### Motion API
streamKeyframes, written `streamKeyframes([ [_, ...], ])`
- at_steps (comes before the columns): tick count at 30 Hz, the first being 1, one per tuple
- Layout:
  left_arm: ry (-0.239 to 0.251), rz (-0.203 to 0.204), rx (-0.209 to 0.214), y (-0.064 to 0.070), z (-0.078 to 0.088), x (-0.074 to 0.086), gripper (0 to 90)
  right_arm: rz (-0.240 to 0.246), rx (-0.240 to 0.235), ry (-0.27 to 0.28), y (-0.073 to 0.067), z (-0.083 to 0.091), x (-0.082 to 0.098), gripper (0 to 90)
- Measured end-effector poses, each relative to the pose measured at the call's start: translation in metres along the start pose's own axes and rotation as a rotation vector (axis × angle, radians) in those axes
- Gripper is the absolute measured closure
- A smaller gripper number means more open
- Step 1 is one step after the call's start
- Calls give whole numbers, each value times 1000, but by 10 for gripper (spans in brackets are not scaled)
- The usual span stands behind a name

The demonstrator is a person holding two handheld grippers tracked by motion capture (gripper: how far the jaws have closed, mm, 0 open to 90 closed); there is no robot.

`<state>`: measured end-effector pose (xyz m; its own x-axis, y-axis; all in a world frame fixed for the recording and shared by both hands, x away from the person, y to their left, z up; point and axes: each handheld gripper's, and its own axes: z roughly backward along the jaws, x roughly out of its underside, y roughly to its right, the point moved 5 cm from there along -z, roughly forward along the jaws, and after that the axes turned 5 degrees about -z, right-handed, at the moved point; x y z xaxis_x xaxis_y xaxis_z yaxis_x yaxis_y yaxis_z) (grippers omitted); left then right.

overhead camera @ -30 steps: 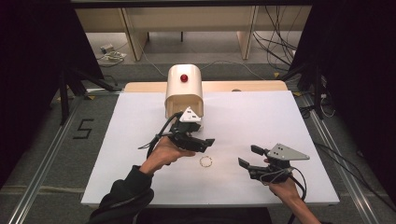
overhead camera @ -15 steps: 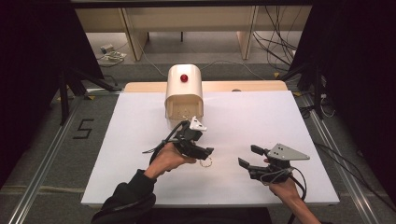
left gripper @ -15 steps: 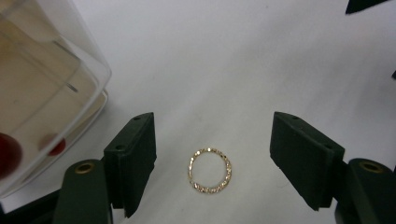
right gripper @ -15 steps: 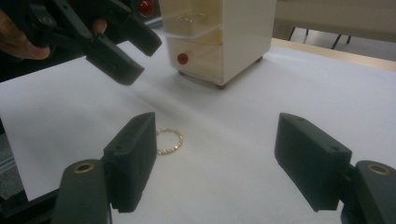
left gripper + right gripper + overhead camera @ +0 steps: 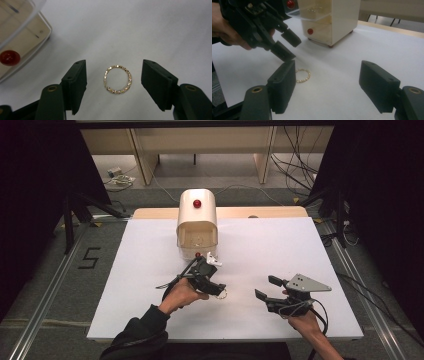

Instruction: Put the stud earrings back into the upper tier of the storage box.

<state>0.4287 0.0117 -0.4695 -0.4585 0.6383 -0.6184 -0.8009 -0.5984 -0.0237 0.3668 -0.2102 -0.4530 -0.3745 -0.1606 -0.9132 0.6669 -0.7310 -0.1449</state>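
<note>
Straddling the thin gold beaded ring [image 5: 117, 79], the left gripper [image 5: 113, 80] is spread wide (right gripper [image 5: 334, 85] likewise released); closing off-centre could flick it away.

From above, the gold ring [image 5: 222, 294] is nearly lost beside the left hand-held gripper [image 5: 218, 288]. The cream box [image 5: 20, 35] is cut off at the frame's edge. Its contents are too blurred to name.

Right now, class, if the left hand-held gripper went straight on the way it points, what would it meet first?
The gold ring lying flat on the white table; the left hand-held gripper has open jaws either side of it.
</note>
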Motion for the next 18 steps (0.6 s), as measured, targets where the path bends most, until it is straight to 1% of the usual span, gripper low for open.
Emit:
streamKeyframes([
  [1,-1,7,-5,0,-3,1,387,1,0,1,0,0,0,303],
  [3,-11,-2,-15,-2,-7,4,405,2,-1,-1,0,0,0,303],
  [4,-13,2,-19,-3,-9,5,415,0,0,-3,0,0,0,303],
  [6,-18,3,-24,-4,-12,7,442,-1,-2,0,0,0,0,303],
  [7,-28,-3,-18,-4,-13,8,461,2,-2,1,0,0,0,303],
  [9,-30,-5,-26,-5,-16,9,487,0,0,-3,0,-1,1,303],
  [11,-17,-6,-28,-4,-19,9,514,-3,-2,-2,0,-1,1,303],
  [12,-25,-13,-24,-4,-19,10,527,-2,-3,-1,0,-1,0,303],
  [13,-22,-8,-32,-4,-21,10,538,-1,-3,-1,0,-1,1,303],
  [14,-29,-18,-29,-5,-22,11,547,1,-2,-3,0,-1,1,303],
  [16,-26,-12,-32,-5,-25,11,567,0,0,-6,0,-1,1,303],
  [18,-37,-16,-40,-5,-28,13,585,0,-1,-4,0,-1,1,303],
])
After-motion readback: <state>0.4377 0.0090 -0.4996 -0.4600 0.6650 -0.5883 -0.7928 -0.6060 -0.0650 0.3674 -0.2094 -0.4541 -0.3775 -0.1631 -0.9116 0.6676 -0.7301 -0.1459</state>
